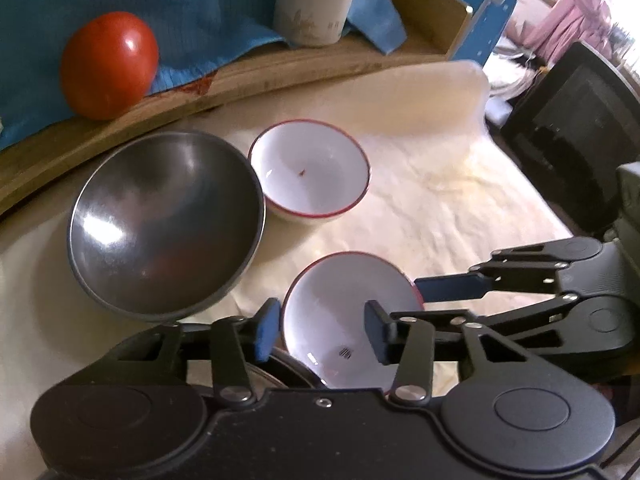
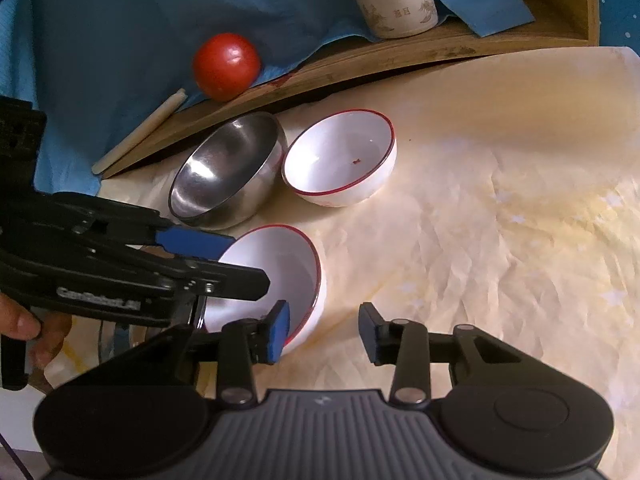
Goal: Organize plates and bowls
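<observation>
A wrinkled cream cloth (image 1: 440, 208) is covering the table, and the steel bowl (image 1: 166, 224) is sitting on it, its mirrored inside catching window light. Behind the steel bowl a wooden tray (image 1: 280, 76) is carrying a rumpled blue cloth (image 1: 200, 12), a red tomato (image 1: 109, 65) and a tall white canister (image 1: 316, 0). Far off to the steel bowl's right, past the table edge, pink curtains (image 1: 576, 4) are hanging in bright daylight. A white bowl with a thin red rim (image 1: 310, 178) is standing upright just beside the steel bowl on its right, a small dark speck lying inside it. A second red-rimmed white bowl (image 1: 340, 320) is lying in front of the steel bowl, nearer the cameras, and is tilting to one side. The left gripper (image 1: 320, 332) is straddling this tilted bowl's wall, one blue pad outside the rim and the other inside, its fingers partly spread and not pinching. The right gripper (image 2: 325, 334) is straddling the opposite side, one pad over the bowl's inside and the other over the cream cloth, likewise partly spread with nothing clamped. A hand (image 2: 24, 324) is gripping the left gripper's handle.
</observation>
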`<state>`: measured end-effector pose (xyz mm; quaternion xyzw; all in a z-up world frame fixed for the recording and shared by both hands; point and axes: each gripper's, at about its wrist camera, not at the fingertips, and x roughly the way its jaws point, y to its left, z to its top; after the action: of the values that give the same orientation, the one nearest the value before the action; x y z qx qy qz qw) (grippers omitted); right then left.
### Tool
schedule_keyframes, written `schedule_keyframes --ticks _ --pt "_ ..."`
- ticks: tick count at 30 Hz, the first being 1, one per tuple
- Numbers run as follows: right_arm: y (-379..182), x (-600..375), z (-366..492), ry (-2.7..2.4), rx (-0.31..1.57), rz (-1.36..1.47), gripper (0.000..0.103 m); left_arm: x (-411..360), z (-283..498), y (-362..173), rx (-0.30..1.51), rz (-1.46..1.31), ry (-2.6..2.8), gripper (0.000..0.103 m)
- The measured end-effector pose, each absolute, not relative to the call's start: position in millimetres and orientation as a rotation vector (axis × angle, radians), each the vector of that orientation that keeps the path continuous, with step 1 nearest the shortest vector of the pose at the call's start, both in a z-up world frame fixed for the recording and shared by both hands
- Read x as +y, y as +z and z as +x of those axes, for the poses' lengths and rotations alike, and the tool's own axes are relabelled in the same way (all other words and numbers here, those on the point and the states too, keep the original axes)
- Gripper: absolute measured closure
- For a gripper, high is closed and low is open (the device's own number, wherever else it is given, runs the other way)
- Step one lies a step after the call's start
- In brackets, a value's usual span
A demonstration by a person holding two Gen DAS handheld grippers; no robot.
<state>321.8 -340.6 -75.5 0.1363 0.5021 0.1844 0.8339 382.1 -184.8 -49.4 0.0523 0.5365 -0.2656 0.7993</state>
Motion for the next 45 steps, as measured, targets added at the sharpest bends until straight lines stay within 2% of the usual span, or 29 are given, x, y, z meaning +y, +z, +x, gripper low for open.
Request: schedule_keyframes --ticks 2,5,11,15,19,27,32,45 --pt "-75 -341 321 0.398 1.066 0.287 0.062 -186 383 -50 1.158 0.128 -0.552 0.066" --pt "-74 -340 321 0.403 1.07 0.277 0.062 -186 386 -50 1.163 0.112 -0.534 0.069" --pt "-73 -338 321 0.411 1.078 0.274 0.063 -187 383 -50 1.145 0.1 -0.504 0.07" --pt "-74 -334 323 0.426 1.079 0.273 0.071 -187 381 -49 1.139 0.092 -0.485 0.07" --pt "-75 -332 324 0.446 1.081 0.275 0.079 -186 382 -47 1.14 0.084 -0.471 0.075" --pt "-79 -338 329 0.484 1.098 0.316 0.082 -187 379 -45 1.128 0.064 -0.424 0.078" --pt "-81 -351 329 0.471 1.096 0.328 0.086 -191 373 -41 1.105 0.026 -0.395 0.084" --pt "-75 -380 323 0.432 1.093 0.337 0.089 -224 370 -56 1.169 0.011 -0.382 0.084"
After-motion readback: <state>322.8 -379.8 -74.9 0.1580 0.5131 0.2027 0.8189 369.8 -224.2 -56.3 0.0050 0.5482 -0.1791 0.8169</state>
